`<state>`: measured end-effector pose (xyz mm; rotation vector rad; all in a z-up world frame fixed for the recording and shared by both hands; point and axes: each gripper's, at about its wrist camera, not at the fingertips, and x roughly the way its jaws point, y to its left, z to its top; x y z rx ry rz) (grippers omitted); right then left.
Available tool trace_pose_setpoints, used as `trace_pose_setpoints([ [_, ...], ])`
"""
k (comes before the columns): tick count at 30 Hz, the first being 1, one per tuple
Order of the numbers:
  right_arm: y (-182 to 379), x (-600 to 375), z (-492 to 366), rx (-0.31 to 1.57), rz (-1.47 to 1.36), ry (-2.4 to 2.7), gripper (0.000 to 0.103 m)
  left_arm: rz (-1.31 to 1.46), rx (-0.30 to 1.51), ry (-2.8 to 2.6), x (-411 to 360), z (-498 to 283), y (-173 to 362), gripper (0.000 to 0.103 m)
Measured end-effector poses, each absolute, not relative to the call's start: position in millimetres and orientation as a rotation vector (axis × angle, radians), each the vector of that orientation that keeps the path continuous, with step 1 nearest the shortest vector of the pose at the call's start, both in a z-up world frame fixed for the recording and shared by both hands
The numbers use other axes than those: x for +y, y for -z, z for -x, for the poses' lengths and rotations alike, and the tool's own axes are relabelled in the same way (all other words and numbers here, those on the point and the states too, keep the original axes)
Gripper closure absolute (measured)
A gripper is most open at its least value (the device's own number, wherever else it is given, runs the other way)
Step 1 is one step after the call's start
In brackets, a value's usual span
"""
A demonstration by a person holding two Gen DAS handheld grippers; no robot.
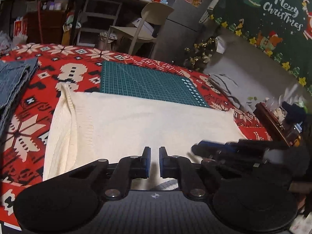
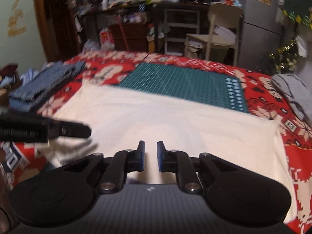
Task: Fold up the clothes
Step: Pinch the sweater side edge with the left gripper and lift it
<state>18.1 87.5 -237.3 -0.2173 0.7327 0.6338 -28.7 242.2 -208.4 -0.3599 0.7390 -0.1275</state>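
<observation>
Left wrist view: my left gripper [image 1: 154, 160] has its fingers nearly together, pinching the near edge of the cream sweater [image 1: 136, 120] spread ahead on the worktop [image 1: 39, 89]. My right gripper [image 2: 150, 156] is likewise clenched on that sweater's edge; a green mat [image 2: 185, 83] lies beyond it.

Sweater [image 1: 136, 120] lies under both grippers, on the tablecloth [image 1: 35, 120]. Cutting mat [image 1: 144, 81] sits beyond it. Folded jeans [image 1: 13, 81] far left.
</observation>
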Motion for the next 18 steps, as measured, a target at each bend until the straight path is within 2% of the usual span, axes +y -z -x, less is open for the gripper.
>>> trace_pose_setpoints([
  [6, 246, 87, 4, 0.740, 0.261, -0.636, 0.095, 0.506, 0.763, 0.089, 264, 24, 220, 0.095],
  [8, 244, 83, 10, 0.746, 0.261, -0.637, 0.095, 0.580, 0.742, 0.073, 274, 25, 220, 0.098],
  [12, 236, 81, 16, 0.741, 0.260, -0.635, 0.095, 0.711, 0.688, 0.070, 291, 26, 215, 0.098],
  [17, 233, 100, 11, 0.721, 0.271, -0.661, 0.095, 0.724, 0.719, 0.103, 293, 31, 215, 0.099],
  [18, 233, 106, 11, 0.718, 0.271, -0.674, 0.095, 0.711, 0.732, 0.099, 292, 34, 217, 0.101],
])
